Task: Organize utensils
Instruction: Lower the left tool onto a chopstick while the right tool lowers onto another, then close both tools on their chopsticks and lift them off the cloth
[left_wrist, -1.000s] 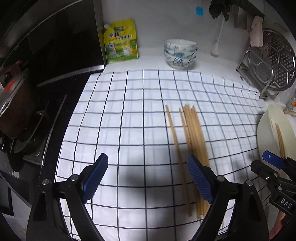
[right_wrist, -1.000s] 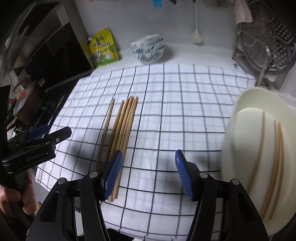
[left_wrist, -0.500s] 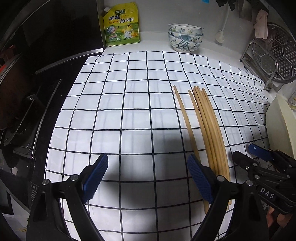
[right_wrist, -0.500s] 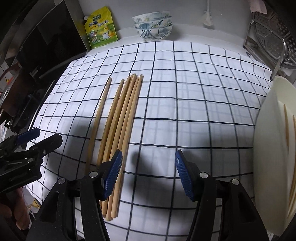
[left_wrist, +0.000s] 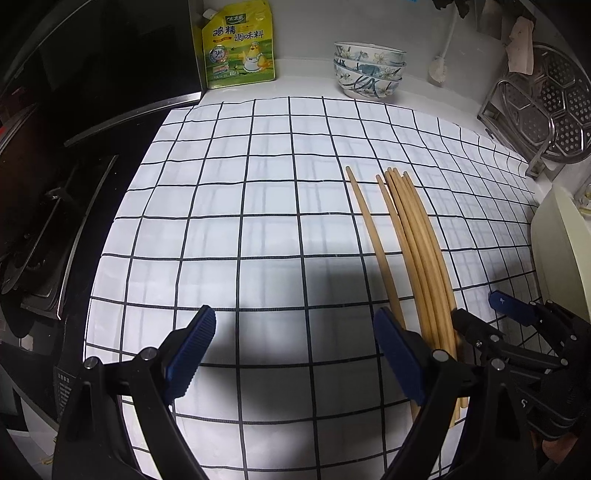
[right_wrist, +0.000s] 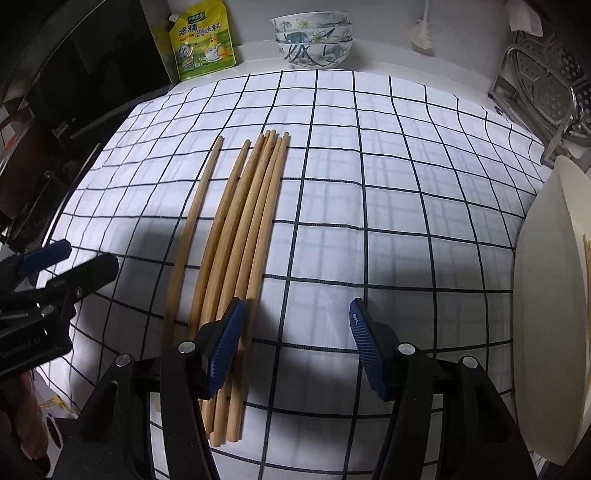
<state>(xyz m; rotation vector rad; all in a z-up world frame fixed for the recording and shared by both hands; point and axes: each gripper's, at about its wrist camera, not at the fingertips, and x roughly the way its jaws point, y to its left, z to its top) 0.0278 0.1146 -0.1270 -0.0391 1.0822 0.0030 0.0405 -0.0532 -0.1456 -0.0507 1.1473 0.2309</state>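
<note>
Checked cloth (left_wrist: 258, 229) fills my view under both tools. Left gripper (left_wrist: 295, 354) gapes empty, chopsticks (right_wrist: 236, 236) just right of it; right gripper (right_wrist: 295, 343) spread too, bundle under its left finger.

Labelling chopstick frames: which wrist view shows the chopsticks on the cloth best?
Right wrist view. The chopsticks lie nearly whole on the checked cloth, only their near ends partly behind the right gripper. In the left wrist view the chopsticks sit off to the right, their near ends hidden behind both grippers.
</note>
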